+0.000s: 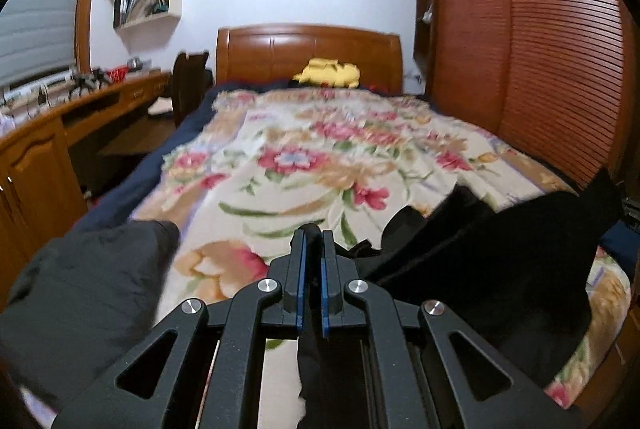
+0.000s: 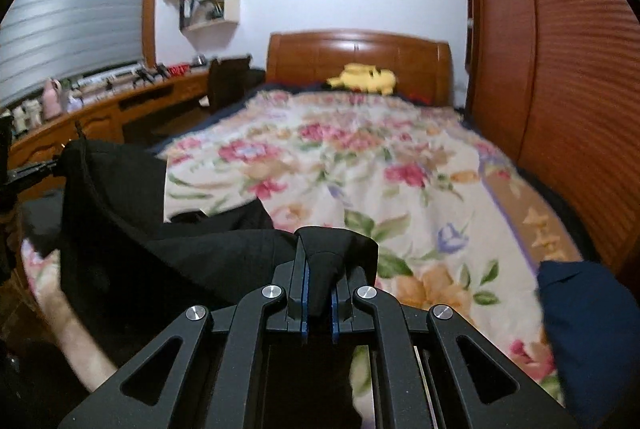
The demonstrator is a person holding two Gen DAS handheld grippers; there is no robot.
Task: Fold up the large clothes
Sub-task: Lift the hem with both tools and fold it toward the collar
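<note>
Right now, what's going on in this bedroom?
A person holds a claw in each hand and is handling a black garment over a bed with a floral blanket. The left claw and the right claw are each shut on a bit of the garment, which hangs stretched between them above the foot of the bed. No fold shows yet.

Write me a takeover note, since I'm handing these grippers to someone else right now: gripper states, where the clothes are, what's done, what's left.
Left gripper: shut on an edge of the black garment.
Right gripper: shut on another bunched edge of the same garment, which hangs slack between the two over the near end of the floral bedspread.
Grey garment lies at the near left, a navy one at the near right.
Done: black garment picked up by two points.
Left: spread it on the bed, fold it, then probably the other two.
</note>
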